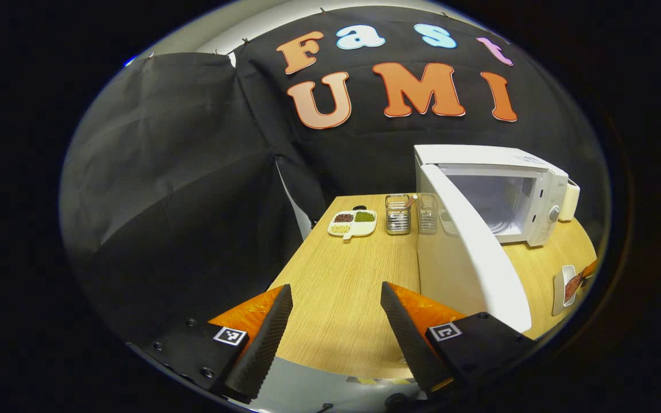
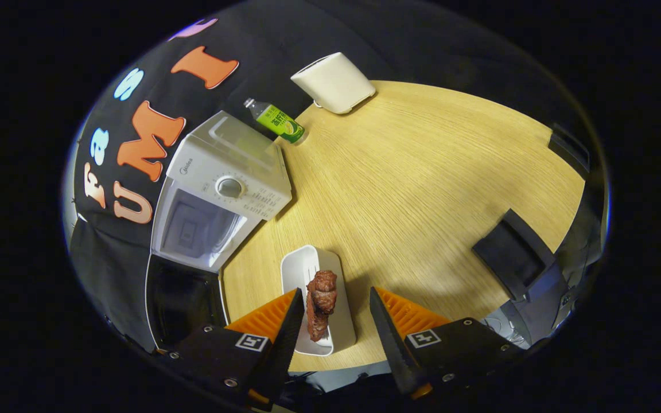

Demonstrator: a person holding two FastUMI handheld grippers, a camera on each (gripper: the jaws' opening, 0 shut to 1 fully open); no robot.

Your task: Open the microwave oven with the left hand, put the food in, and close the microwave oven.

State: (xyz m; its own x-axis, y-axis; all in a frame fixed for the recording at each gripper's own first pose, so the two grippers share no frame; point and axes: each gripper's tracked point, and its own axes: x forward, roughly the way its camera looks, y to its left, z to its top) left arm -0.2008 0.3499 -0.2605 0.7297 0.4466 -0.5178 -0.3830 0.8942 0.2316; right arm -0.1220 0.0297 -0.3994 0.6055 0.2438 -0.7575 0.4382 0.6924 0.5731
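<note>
The white microwave [image 1: 514, 195] stands on the wooden table [image 1: 342, 298] with its door [image 1: 468, 258] swung wide open toward me. My left gripper [image 1: 336, 310] hangs open near the table's front edge, left of the door, holding nothing. In the right gripper view the microwave [image 2: 221, 189] lies at the left with its cavity showing and its dark door [image 2: 184, 301] swung out. A white oblong dish [image 2: 316, 301] carries a piece of brown meat [image 2: 320, 301]. My right gripper [image 2: 333, 310] is open, its fingers on either side of the dish without pressing on it.
A divided dish of beans [image 1: 353, 222] and two wire holders [image 1: 398, 215] stand at the table's back. A green bottle [image 2: 276, 121] and a cream appliance [image 2: 333, 83] sit behind the microwave. A black block [image 2: 511, 255] rests on the table's right side.
</note>
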